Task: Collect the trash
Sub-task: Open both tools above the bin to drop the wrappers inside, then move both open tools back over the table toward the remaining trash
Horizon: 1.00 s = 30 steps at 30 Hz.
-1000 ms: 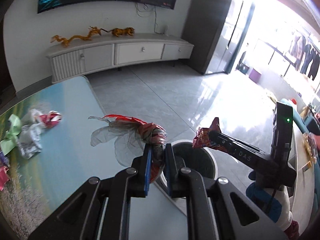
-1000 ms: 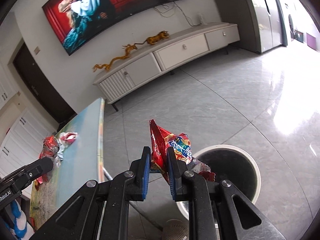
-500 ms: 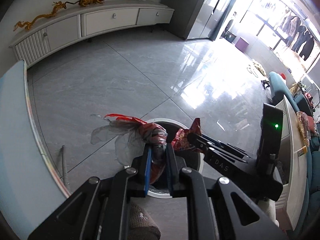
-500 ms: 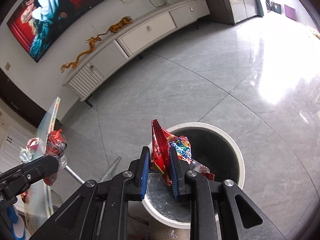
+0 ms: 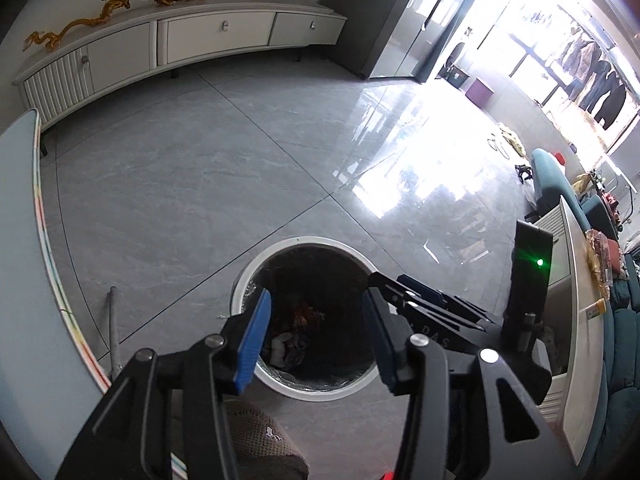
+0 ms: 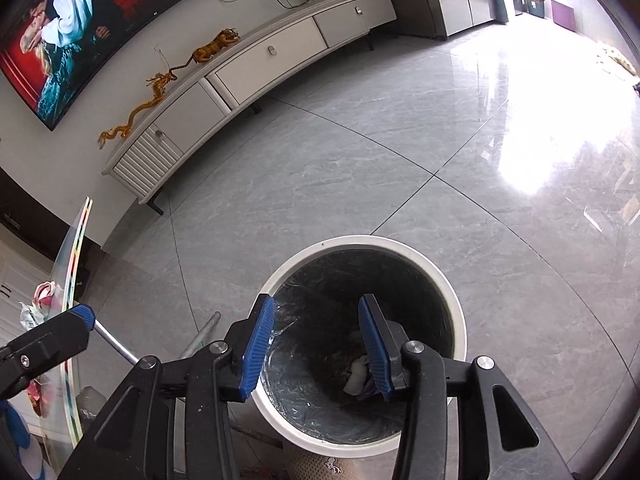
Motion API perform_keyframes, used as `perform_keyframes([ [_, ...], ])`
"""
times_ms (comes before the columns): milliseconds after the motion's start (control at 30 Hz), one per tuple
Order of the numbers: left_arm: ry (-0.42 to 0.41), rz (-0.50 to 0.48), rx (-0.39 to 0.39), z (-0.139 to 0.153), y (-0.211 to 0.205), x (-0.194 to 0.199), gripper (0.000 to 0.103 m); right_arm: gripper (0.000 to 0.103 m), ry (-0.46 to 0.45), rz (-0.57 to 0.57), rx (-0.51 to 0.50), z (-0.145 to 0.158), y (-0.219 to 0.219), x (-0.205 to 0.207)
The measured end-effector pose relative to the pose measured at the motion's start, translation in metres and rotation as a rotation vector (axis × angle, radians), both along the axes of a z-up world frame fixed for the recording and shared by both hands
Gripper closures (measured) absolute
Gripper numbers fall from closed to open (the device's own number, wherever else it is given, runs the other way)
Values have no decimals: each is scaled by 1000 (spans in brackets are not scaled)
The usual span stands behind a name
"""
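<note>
A round white-rimmed trash bin with a dark liner stands on the grey floor right below both grippers. My left gripper hangs over its mouth, jaws opening, with nothing between the blue pads. Crumpled wrappers lie at the bottom. In the right wrist view my right gripper is over the same bin, jaws opening and empty, with scraps lying inside. The right gripper's fingers reach in from the right beside the left one. More trash lies on the table at far left.
The glass table's edge curves along the left, with a metal leg beneath it. A slippered foot is close below the bin. A white TV cabinet lines the far wall. A white side table and a teal sofa stand at right.
Both grippers swung from the table to above the bin and sank toward it. Each then opened, and the red wrappers they held are gone from between the pads.
</note>
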<state>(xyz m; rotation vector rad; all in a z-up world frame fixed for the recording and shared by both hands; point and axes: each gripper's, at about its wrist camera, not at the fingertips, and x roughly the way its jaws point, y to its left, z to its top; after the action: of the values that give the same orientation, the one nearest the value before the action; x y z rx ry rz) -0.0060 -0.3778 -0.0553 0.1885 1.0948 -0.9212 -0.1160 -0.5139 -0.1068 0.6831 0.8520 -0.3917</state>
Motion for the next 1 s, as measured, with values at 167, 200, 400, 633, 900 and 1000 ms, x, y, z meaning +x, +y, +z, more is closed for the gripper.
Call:
perform_keyframes([
  [167, -61, 52, -14, 20, 29, 0, 57, 58, -22, -6, -11, 14, 0, -2],
  [200, -74, 63, -16, 24, 36, 0, 57, 58, -27, -6, -14, 18, 1, -2],
  [400, -158, 144, -36, 50, 83, -2, 57, 57, -73, 4, -46, 48, 14, -3],
  [633, -243, 276, -77, 79, 146, -3, 43, 55, -117, 41, -90, 81, 40, 2],
  [900, -266, 392, -144, 100, 212, -7, 42, 54, -133, 118, -137, 108, 80, 18],
  [1000, -272, 432, -166, 104, 235, -6, 42, 54, -141, 148, -156, 118, 95, 22],
])
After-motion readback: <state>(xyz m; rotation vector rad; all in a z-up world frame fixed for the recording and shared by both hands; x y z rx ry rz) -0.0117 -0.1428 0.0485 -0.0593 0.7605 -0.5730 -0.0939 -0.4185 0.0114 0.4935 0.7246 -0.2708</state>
